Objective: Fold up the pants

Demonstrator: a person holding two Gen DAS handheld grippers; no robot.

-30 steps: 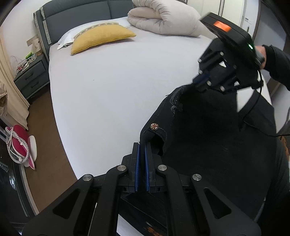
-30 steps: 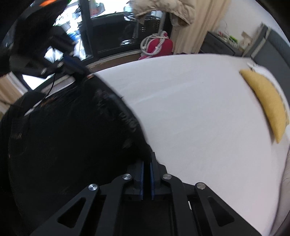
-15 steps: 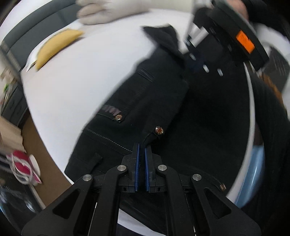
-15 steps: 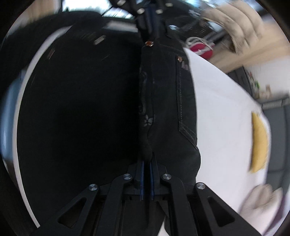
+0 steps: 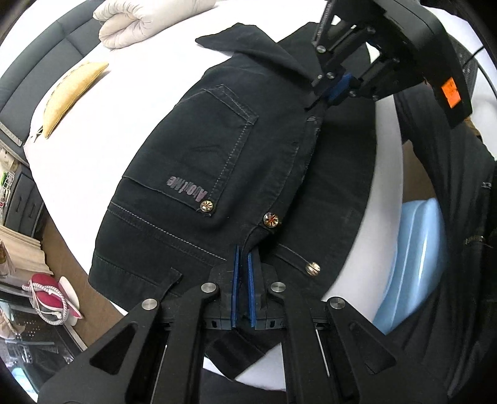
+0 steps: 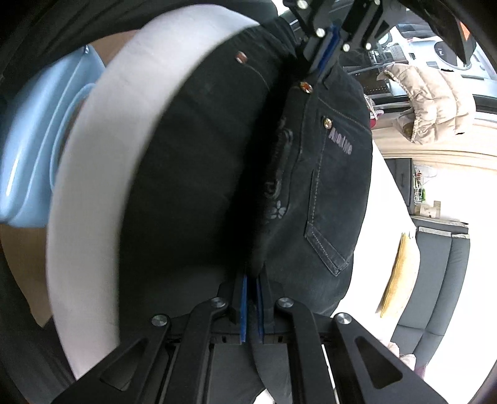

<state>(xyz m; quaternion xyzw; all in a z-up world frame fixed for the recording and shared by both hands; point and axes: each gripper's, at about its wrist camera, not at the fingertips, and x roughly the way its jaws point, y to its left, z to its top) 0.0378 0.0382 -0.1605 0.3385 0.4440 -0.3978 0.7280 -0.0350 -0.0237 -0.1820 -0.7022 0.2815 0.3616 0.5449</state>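
Dark denim pants (image 5: 217,161) lie on the white bed (image 5: 102,130), back pocket up, with one half doubled over the other. My left gripper (image 5: 243,258) is shut on the waistband near a metal button. My right gripper (image 5: 334,88) is shut on the doubled edge farther along the pants. In the right wrist view the right gripper (image 6: 252,279) pinches the dark fold of the pants (image 6: 326,192), and the left gripper (image 6: 326,37) shows at the far end.
A yellow pillow (image 5: 71,90) and a rolled cream duvet (image 5: 149,18) lie at the head of the bed. A light blue plastic tub (image 5: 413,254) stands beside the bed. Red slippers (image 5: 49,289) lie on the floor. A grey headboard (image 6: 441,273) is behind.
Both grippers have swung the held pants over so one half now lies folded on the other on the bed. The back pocket has come into view.
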